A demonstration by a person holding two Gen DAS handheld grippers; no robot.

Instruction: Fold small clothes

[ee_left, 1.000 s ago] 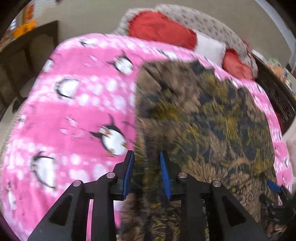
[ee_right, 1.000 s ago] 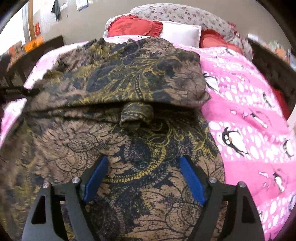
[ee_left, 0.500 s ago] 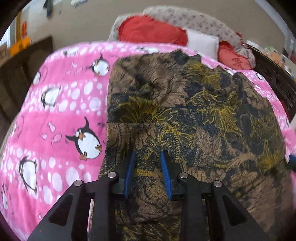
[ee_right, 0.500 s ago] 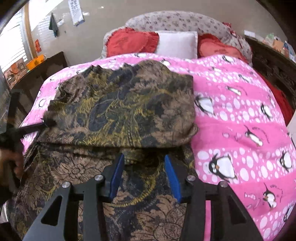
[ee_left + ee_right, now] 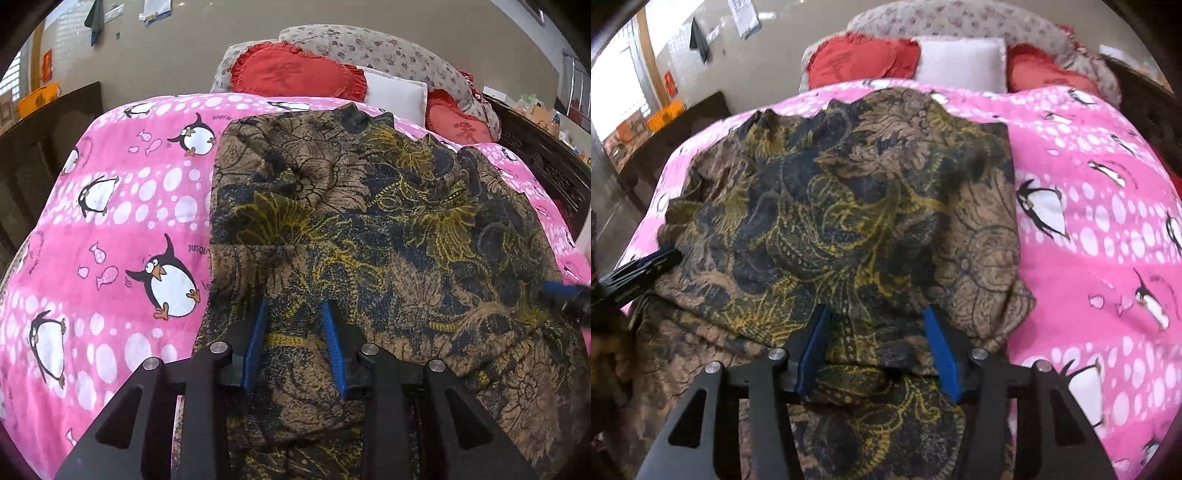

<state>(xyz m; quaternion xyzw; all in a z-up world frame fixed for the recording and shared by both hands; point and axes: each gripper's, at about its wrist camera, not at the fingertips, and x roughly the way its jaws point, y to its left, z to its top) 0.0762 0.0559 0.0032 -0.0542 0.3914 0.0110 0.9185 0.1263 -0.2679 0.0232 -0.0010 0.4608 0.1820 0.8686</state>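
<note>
Brown paisley-print garment [image 5: 369,221] lies folded once across the middle of the bed [image 5: 110,221], over its penguin blanket. Both grippers, left [image 5: 293,345] and right [image 5: 875,347], have fingers spread apart astride the near fold edge, apparently having let it go so the doubled layer settles flat.

Brown garment [image 5: 369,229] with yellow and navy floral print, folded over itself on pink bedspread [image 5: 122,229]

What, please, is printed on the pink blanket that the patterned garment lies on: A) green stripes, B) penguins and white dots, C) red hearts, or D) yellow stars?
B: the pink blanket beside the brown, navy and yellow floral garment shows black-and-white penguins, small fish and white dots, seen in both wrist views.
</note>
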